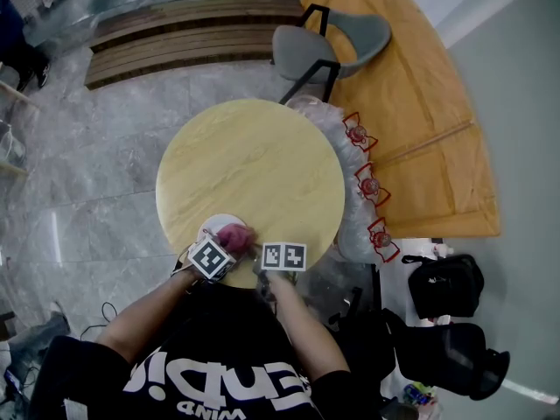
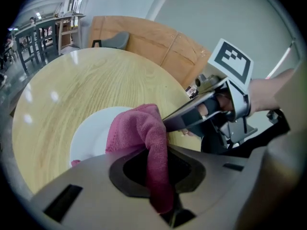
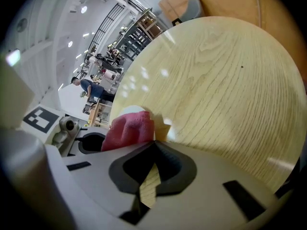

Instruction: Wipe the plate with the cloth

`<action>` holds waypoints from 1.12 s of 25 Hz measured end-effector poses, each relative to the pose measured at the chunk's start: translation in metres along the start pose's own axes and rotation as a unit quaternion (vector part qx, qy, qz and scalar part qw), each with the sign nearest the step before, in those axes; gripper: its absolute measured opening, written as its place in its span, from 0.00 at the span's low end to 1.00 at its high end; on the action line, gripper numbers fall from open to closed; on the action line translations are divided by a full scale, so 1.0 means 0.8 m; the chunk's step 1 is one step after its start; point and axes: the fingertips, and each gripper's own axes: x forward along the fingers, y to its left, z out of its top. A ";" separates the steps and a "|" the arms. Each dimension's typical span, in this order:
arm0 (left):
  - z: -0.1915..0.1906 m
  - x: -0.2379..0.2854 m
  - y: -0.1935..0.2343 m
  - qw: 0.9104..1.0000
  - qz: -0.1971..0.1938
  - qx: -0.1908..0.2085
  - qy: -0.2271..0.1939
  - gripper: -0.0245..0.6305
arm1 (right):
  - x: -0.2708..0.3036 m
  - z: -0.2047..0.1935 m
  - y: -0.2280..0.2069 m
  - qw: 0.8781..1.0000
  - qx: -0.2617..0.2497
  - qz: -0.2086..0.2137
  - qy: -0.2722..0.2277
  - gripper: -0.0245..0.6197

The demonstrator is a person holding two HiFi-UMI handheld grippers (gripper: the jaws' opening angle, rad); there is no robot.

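A white plate lies near the front left edge of the round wooden table. A pink cloth rests bunched on its right side. My left gripper is shut on the cloth, which trails from the jaws onto the plate. My right gripper comes in from the right, jaws together at the plate's near rim. In the right gripper view its tips meet at the rim, beside the cloth. The left gripper view shows the right gripper touching the cloth's edge.
A grey chair stands beyond the table. Clear plastic bags with red handles crowd its right edge. Black bags sit on the floor at right. A wooden platform and a bench lie farther off.
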 end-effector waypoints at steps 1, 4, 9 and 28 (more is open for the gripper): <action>-0.006 -0.002 0.002 1.000 0.001 0.001 0.003 0.14 | -0.001 0.001 0.000 1.000 -0.001 0.001 0.000 0.07; -0.018 -0.009 0.010 1.000 0.005 -0.004 0.000 0.14 | -0.001 0.003 0.002 1.000 -0.004 0.003 -0.002 0.07; -0.035 -0.024 0.018 1.000 -0.002 -0.028 -0.006 0.14 | -0.002 0.004 0.006 1.000 -0.009 0.006 -0.001 0.07; -0.030 -0.051 0.037 0.994 -0.015 -0.088 -0.061 0.14 | -0.015 -0.002 0.019 0.999 -0.021 0.034 0.003 0.07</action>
